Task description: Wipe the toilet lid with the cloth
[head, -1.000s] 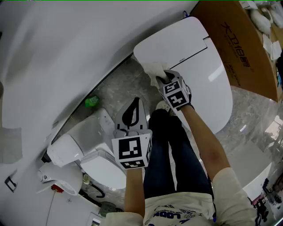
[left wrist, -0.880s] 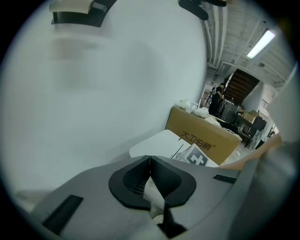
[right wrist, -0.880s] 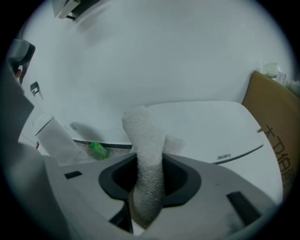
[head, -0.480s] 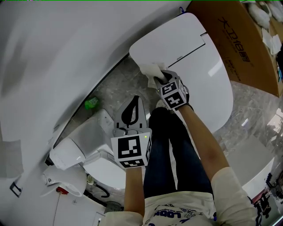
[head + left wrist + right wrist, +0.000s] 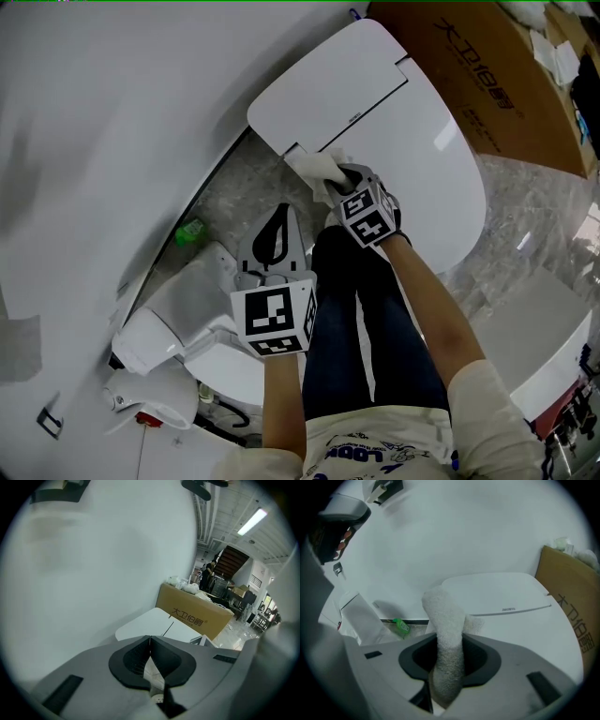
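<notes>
— Where's the cloth, from where you stand?

— In the right gripper (image 5: 341, 176). Its jaws are clamped on the white cloth (image 5: 314, 166), which sticks out past them in a thick fold.

— And is it on the toilet?

— It's at the edge of the toilet lid (image 5: 427, 150), on the wall side, right by the seam where the lid meets the flat rear cover. A loose bit of the cloth lies against the white surface there. I can't tell how hard it presses.

— What about the other hand?

— The left gripper (image 5: 286, 217) hangs apart from the lid, over the grey marbled floor (image 5: 239, 187). Its jaws are together, tips touching, with nothing between them.

— Anything else around?

— A brown cardboard box (image 5: 487, 80) stands just behind the toilet. A small green bottle (image 5: 190, 231) lies on the floor near the white wall (image 5: 122, 112). A second white toilet (image 5: 183, 300) sits below the left gripper, well apart from the first.
</notes>
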Motion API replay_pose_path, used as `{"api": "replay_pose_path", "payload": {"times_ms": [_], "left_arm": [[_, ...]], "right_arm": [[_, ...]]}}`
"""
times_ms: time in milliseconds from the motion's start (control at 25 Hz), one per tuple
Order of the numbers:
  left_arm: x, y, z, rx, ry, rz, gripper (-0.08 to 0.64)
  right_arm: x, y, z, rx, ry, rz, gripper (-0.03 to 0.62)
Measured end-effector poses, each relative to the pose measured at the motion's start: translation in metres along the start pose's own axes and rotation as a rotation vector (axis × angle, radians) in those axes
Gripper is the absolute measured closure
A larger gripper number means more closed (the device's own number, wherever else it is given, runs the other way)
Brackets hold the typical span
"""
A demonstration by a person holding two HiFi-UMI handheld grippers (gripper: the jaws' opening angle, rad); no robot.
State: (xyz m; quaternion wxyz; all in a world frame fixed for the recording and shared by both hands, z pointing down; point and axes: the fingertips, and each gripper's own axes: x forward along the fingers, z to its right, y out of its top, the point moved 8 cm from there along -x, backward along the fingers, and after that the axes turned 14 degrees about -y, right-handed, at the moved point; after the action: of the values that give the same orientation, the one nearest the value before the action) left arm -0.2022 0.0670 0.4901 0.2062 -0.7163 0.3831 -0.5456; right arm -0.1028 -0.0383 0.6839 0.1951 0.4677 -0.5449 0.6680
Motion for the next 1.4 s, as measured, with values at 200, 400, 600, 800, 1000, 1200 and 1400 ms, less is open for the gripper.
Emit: {"api": "replay_pose_path", "payload": {"times_ms": [200,400,600,800,1000,1200,1400], "left_arm": [[0.011,0.0,0.02,0.032,-0.041,-0.018,0.555],[0.023,0.001,0.039,0.055,-0.075,-0.027,0.555],[0.032,-0.001,0.059,0.08,-0.11,-0.04,0.555],[0.04,-0.001,0.074,0.1,-0.134,-0.052,0.555],[0.048,0.0,0.089,0.126,-0.158,-0.061,0.555],[0.056,-0.001,0.108,0.147,-0.184,-0.072,0.555],[0.062,-0.003,0.126,0.171,-0.216,-0.086,0.555]], "right_arm": [[-0.02,-0.031,0.009,0.032,-0.012,-0.018,0.472],[-0.04,-0.065,0.017,0.068,-0.028,-0.018,0.472],[-0.058,-0.095,0.023,0.101,-0.036,-0.035,0.472],[-0.076,-0.123,0.028,0.114,-0.048,-0.047,0.472],[-0.094,-0.151,0.033,0.142,-0.064,-0.063,0.472],[-0.113,-0.183,0.039,0.167,-0.08,-0.073,0.472],[-0.134,-0.216,0.044,0.185,-0.097,-0.096,0.472]]}}
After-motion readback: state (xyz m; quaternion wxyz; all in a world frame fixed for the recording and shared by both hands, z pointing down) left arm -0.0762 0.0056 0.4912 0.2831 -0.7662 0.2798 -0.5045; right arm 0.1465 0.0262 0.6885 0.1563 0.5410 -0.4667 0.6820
